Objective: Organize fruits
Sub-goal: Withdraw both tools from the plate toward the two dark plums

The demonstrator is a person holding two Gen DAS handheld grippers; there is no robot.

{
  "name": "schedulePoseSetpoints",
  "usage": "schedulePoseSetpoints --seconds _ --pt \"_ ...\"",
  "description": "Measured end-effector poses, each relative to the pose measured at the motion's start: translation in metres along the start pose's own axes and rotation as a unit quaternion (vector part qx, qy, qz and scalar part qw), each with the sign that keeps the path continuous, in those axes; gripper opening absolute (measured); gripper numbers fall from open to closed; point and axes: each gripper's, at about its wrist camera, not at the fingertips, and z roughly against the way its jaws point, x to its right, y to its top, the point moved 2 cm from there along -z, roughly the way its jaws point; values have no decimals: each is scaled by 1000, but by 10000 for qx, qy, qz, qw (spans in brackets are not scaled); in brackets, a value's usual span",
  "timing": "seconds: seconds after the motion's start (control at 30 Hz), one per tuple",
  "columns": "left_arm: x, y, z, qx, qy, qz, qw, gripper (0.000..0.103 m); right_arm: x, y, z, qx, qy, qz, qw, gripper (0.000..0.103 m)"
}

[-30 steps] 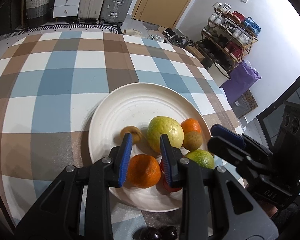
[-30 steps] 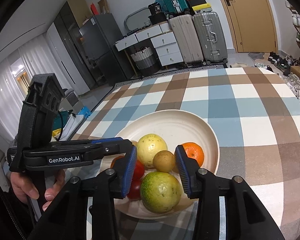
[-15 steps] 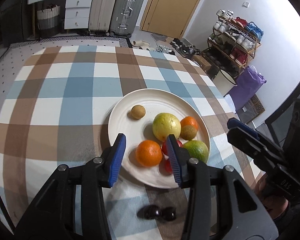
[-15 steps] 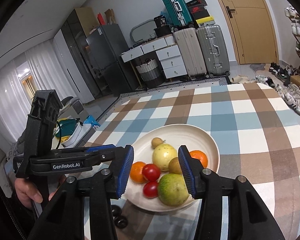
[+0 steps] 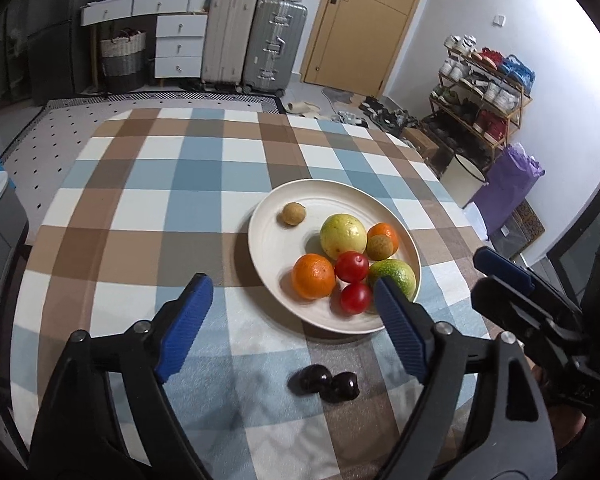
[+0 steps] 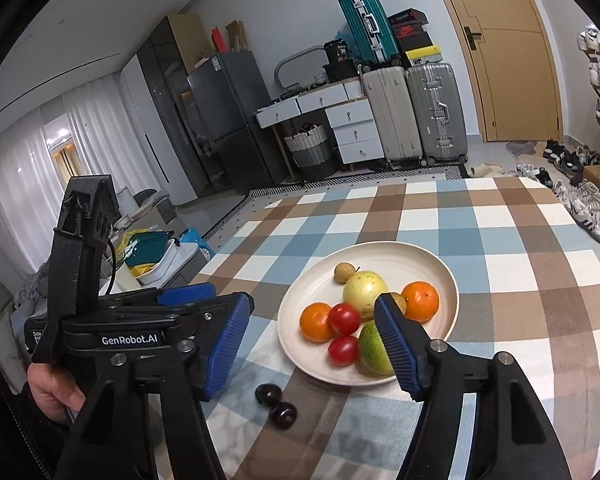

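A white plate (image 5: pixel 276 236) (image 6: pixel 436 264) on the checked tablecloth holds two oranges (image 5: pixel 313 275) (image 6: pixel 420 301), two red tomatoes (image 5: pixel 351 267) (image 6: pixel 343 318), a yellow-green round fruit (image 5: pixel 343 236) (image 6: pixel 365 293), a green fruit (image 5: pixel 396 274) (image 6: pixel 372 348) and small brown fruits (image 5: pixel 293 213). Two dark cherries (image 5: pixel 324 381) (image 6: pixel 275 401) lie on the cloth in front of the plate. My left gripper (image 5: pixel 292 320) is open and empty, above the cloth short of the plate. My right gripper (image 6: pixel 310 336) is open and empty, near the plate's front edge.
The table's right edge (image 5: pixel 452 196) is close to the plate. Suitcases (image 5: pixel 256 44), drawers (image 5: pixel 179 46) and a basket (image 5: pixel 123 58) stand past the far end, and a shoe rack (image 5: pixel 484 84) is on the right. The left gripper body (image 6: pixel 112 320) sits left of my right gripper.
Both grippers have pulled back and up from the plate and opened wider. The orange stays on the plate. The two cherries have come into full view.
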Motion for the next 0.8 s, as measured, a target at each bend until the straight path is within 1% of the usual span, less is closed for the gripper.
schedulePoseSetpoints --seconds 0.1,0.17,0.2,0.27,0.37,0.57,0.8 --pt "-5 -6 8 64 167 43 9998 88 -5 -4 7 25 -20 42 10000 75" --pt "-9 -11 13 86 234 94 9996 99 -8 -7 12 80 -18 63 9999 81" --pt "-12 -14 16 120 248 138 9995 102 -10 -8 14 116 -3 67 9999 82" --pt "-16 -20 22 190 267 205 9993 102 -13 -12 20 171 41 84 9998 88" --pt "-23 -31 30 215 339 283 9988 102 -17 -19 23 161 39 125 9998 89" --pt "-33 -51 36 155 373 428 9983 102 -23 -41 21 -61 66 148 9998 89" --pt "-38 -74 35 20 428 452 9981 102 -29 -64 8 -376 103 197 9990 89"
